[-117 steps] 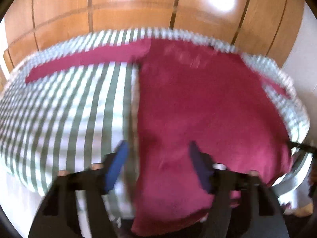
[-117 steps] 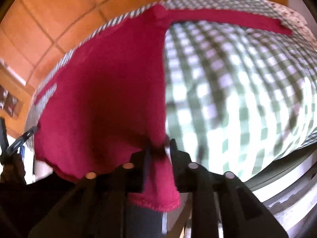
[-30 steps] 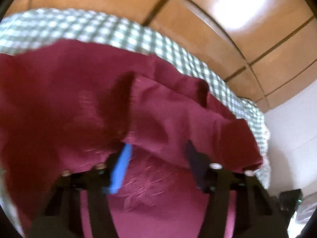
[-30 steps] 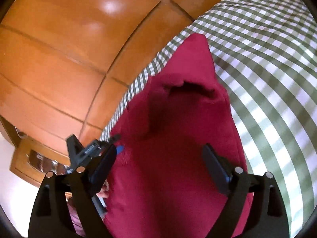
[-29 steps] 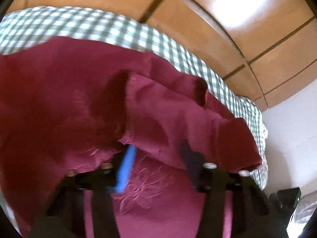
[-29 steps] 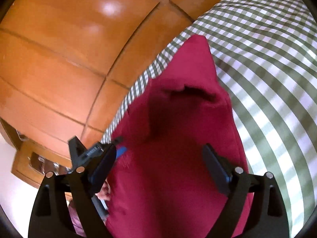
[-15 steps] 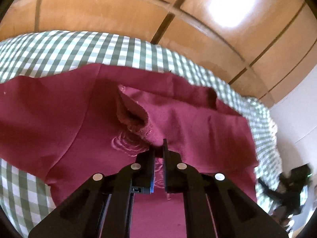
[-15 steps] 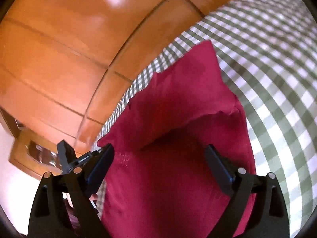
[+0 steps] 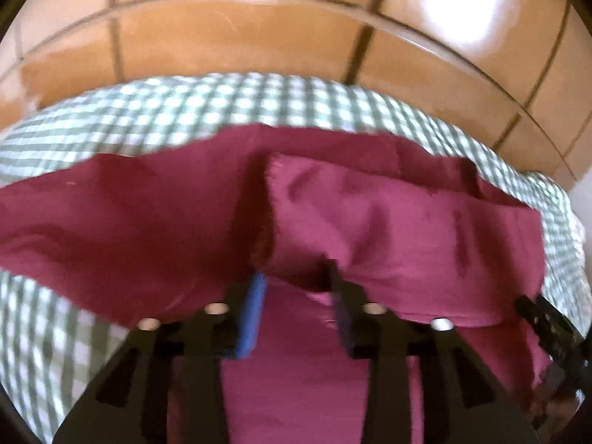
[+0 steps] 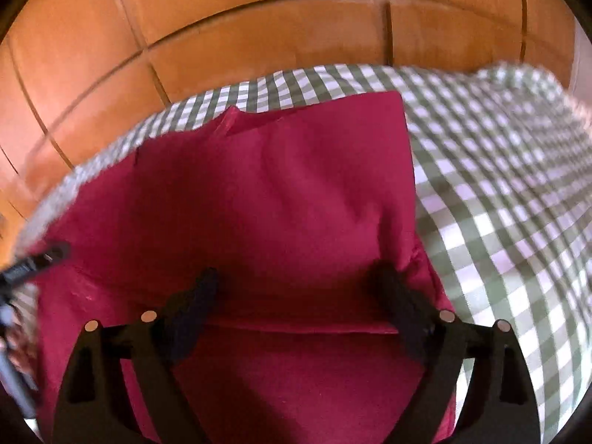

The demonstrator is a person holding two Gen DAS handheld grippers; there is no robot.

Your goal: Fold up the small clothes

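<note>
1. Red cloth [image 9: 388,229] lies spread on a bed with a green and white checked sheet [image 9: 207,103].
2. Brown wooden panels [image 9: 236,33] stand behind the bed in both views.
3. In the left wrist view, the left gripper [image 9: 296,288] sits low over the red cloth, and its two fingers are a little apart.
4. One finger has a blue pad [image 9: 251,318] and the other finger [image 9: 344,314] looks dark.
5. A folded flap of the red cloth hangs just over the tips of these fingers. I cannot tell if the tips touch the flap, as the picture is blurred there.
6. More red cloth lies flat under the left gripper and spreads out to the left side over the sheet.
7. In the right wrist view, the right gripper [image 10: 299,296] has its fingers wide apart, with nothing between them.
8. The red cloth [image 10: 273,199] fills the space under and in front of these fingers, and one layer lies on top of another, with a straight edge running across between the fingers.
9. The checked sheet [image 10: 518,199] shows bare to the right of the cloth.
10. At the far left edge of the right wrist view, the dark tip of the other gripper [image 10: 35,262] pokes in beside the cloth.
</note>
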